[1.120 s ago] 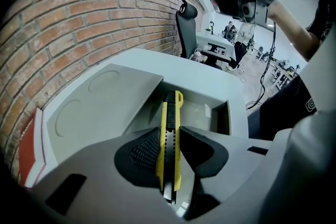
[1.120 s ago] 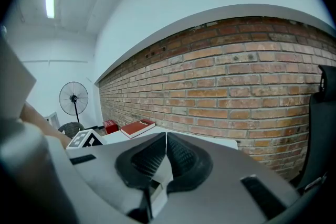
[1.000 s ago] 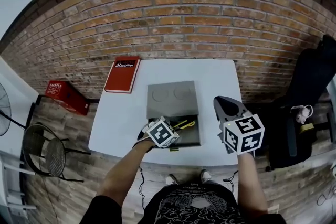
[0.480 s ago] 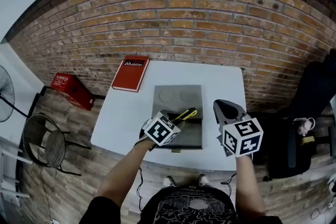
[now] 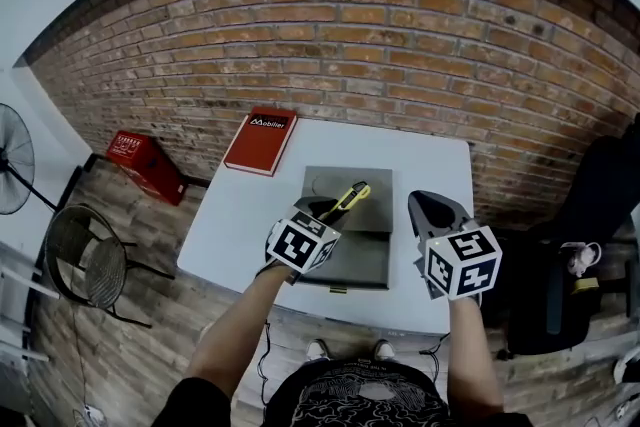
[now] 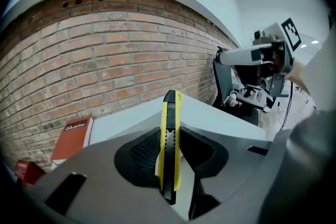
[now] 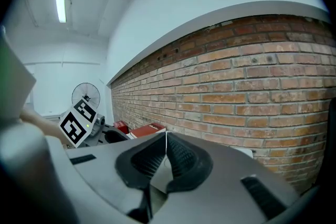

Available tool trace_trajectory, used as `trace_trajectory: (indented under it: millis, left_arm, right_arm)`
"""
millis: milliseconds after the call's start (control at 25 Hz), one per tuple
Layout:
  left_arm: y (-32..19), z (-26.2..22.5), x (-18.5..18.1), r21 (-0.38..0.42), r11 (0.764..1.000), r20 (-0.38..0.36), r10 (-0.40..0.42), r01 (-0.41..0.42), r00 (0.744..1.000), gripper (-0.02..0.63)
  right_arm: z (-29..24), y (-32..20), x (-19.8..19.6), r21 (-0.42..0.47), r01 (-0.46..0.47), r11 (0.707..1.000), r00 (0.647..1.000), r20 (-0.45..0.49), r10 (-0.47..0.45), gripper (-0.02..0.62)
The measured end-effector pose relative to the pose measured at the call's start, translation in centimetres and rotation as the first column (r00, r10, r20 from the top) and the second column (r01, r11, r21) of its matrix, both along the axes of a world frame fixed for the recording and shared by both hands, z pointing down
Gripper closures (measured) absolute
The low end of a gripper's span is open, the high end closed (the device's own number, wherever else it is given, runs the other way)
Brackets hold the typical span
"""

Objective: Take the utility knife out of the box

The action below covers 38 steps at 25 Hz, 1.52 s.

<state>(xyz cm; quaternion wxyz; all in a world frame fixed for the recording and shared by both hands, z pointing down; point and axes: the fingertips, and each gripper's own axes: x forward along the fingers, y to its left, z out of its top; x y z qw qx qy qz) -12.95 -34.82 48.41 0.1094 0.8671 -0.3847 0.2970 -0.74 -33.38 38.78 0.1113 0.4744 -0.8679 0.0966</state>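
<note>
A yellow and black utility knife (image 5: pixel 351 199) hangs in the air over the grey box (image 5: pixel 365 260), with my left gripper (image 5: pixel 328 211) shut on it. In the left gripper view the knife (image 6: pixel 170 128) stands on edge between the black pads, its tip pointing at the brick wall. The box lies open on the white table (image 5: pixel 240 215), its lid flat on the far side. To the right of the box my right gripper (image 5: pixel 433 207) hovers with its jaws shut and nothing between them (image 7: pixel 166 150).
A red book (image 5: pixel 260 141) lies on the table's far left corner. On the floor at the left are a red case (image 5: pixel 145 165), a fan (image 5: pixel 15 160) and a black wire chair (image 5: pixel 90 265). A dark chair (image 5: pixel 590 245) stands at the right. A brick wall runs behind the table.
My left gripper has lifted the knife up out of the box and tilted it toward the wall. My right gripper has stayed nearly where it was.
</note>
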Motion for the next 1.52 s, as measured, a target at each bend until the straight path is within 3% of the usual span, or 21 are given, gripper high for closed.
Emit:
trace_trajectory:
  millis: [320,680,1000,1280,1520]
  left_arm:
    - [-0.6,-5.6,-2.1,0.113,0.980,-0.166,-0.145,0.165,0.975,0.476]
    - [-0.5,-10.8,-6.3,0.207,0.919,-0.285,-0.271,0.335,0.919,0.476]
    - [0.5,-13.4,-10.8,0.271,0.846,-0.322,-0.369,0.458,0.872,0.476]
    - [1.2,-13.2,-12.0,0.265,0.830,-0.327,-0.401,0.490,0.856,0.476]
    - [1.3,-13.1,-12.1,0.263,0.827,-0.324,-0.409,0.497,0.853,0.476]
  right_arm:
    - [-1.6,-0.4,-0.4,0.029,0.013,0.999,1.000,0.006,-0.014,0.574]
    - [-3.1,-0.6,-1.2,0.065,0.029,0.997,1.000,0.005,-0.030,0.574]
    - [-4.7,-1.4,-1.3,0.099,0.028,0.995,0.999,0.030,-0.031,0.575]
    - [-5.8,-1.4,-1.5,0.143,0.031,0.989,0.998,0.045,-0.038,0.575]
    - [-5.3,-1.5,-1.2,0.122,0.018,0.992,0.999,0.046,-0.024,0.575]
